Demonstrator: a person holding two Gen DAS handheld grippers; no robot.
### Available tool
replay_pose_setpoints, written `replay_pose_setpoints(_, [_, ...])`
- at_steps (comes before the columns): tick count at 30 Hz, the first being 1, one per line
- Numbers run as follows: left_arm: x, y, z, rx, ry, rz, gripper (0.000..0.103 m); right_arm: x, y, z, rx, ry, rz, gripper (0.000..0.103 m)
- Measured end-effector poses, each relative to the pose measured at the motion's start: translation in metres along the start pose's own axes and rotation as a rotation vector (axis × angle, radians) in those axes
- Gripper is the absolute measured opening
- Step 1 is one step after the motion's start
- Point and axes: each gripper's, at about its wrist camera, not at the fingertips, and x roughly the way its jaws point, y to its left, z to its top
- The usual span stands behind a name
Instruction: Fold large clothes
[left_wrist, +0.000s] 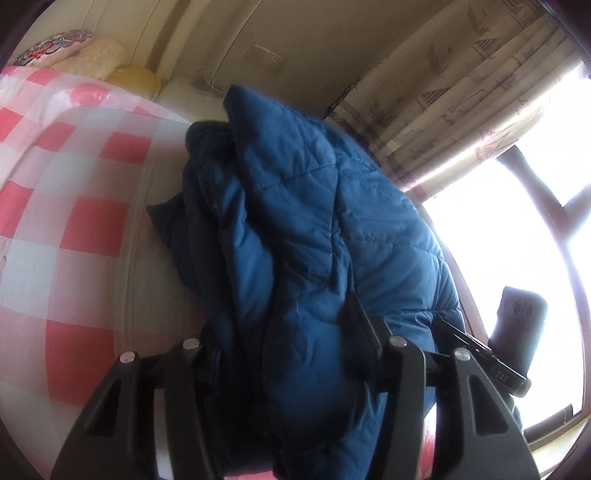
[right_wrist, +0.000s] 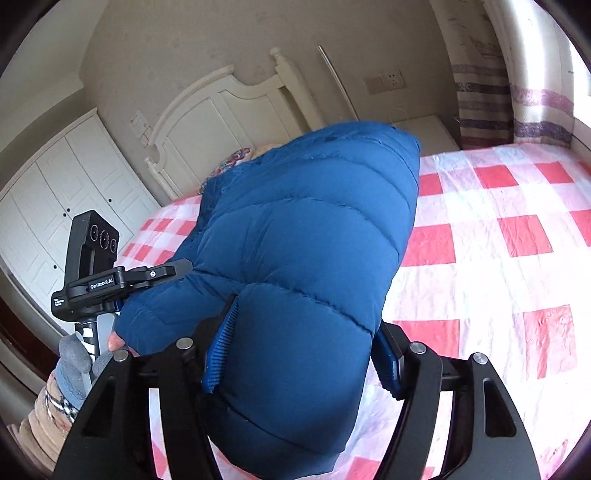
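Black hand-held gripper (right_wrist: 295, 350), silver screws, blue ribbed pads (right_wrist: 221, 347); grey glove, apparently.

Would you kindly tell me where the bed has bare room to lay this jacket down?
Free: the checked bedspread right of the blue jacket, up to the curtain. Crowded: near the headboard, where pillows lie, and between both hand-held grippers.

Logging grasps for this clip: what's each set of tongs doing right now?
Left tongs: closed on the blue puffer jacket.
Right tongs: closed on the same jacket.
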Motion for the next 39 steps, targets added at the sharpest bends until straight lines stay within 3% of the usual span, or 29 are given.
replay_pose_setpoints(3, [-0.002, 0.012, -0.006, -0.048, -0.014, -0.028, 0.068, 0.002, -0.006, -0.005, 0.037, -0.009, 0.037, 0.073])
replay_pose_setpoints(5, [-0.011, 0.015, -0.008, -0.061, -0.030, 0.001, 0.076, 0.000, -0.005, -0.003, 0.046, -0.009, -0.004, 0.078])
replay_pose_setpoints(7, [-0.032, 0.012, -0.009, -0.055, -0.082, 0.043, 0.076, -0.010, 0.004, 0.002, 0.040, -0.023, -0.068, 0.082])
replay_pose_setpoints(11, [-0.092, -0.011, -0.022, -0.001, -0.250, 0.074, 0.085, -0.050, 0.045, -0.001, -0.104, -0.197, -0.182, 0.083])
replay_pose_setpoints(14, [-0.107, -0.043, -0.033, 0.097, -0.314, 0.192, 0.090, -0.047, 0.089, -0.012, -0.259, -0.202, -0.215, 0.083])
replay_pose_setpoints(17, [-0.113, -0.076, -0.047, 0.214, -0.405, 0.357, 0.101, -0.011, 0.112, -0.026, -0.406, -0.136, -0.328, 0.083])
replay_pose_setpoints(19, [-0.119, -0.092, -0.058, 0.272, -0.471, 0.435, 0.101, 0.014, 0.123, -0.038, -0.497, -0.114, -0.376, 0.085])
replay_pose_setpoints(21, [-0.122, -0.102, -0.061, 0.305, -0.487, 0.481, 0.101, 0.023, 0.132, -0.048, -0.563, -0.112, -0.372, 0.085])
replay_pose_setpoints(23, [-0.124, -0.102, -0.064, 0.319, -0.471, 0.523, 0.101, 0.018, 0.136, -0.051, -0.563, -0.103, -0.352, 0.084])
replay_pose_setpoints(27, [-0.137, -0.106, -0.078, 0.344, -0.471, 0.579, 0.101, -0.034, 0.150, -0.066, -0.493, -0.143, -0.216, 0.081])
replay_pose_setpoints(32, [-0.145, -0.123, -0.110, 0.336, -0.524, 0.603, 0.101, -0.105, 0.160, -0.103, -0.476, -0.281, -0.290, 0.088])
replay_pose_setpoints(36, [-0.146, -0.146, -0.148, 0.362, -0.605, 0.654, 0.101, -0.138, 0.155, -0.133, -0.408, -0.372, -0.359, 0.092])
replay_pose_setpoints(39, [-0.144, -0.158, -0.168, 0.369, -0.589, 0.599, 0.101, -0.146, 0.144, -0.149, -0.355, -0.374, -0.371, 0.092])
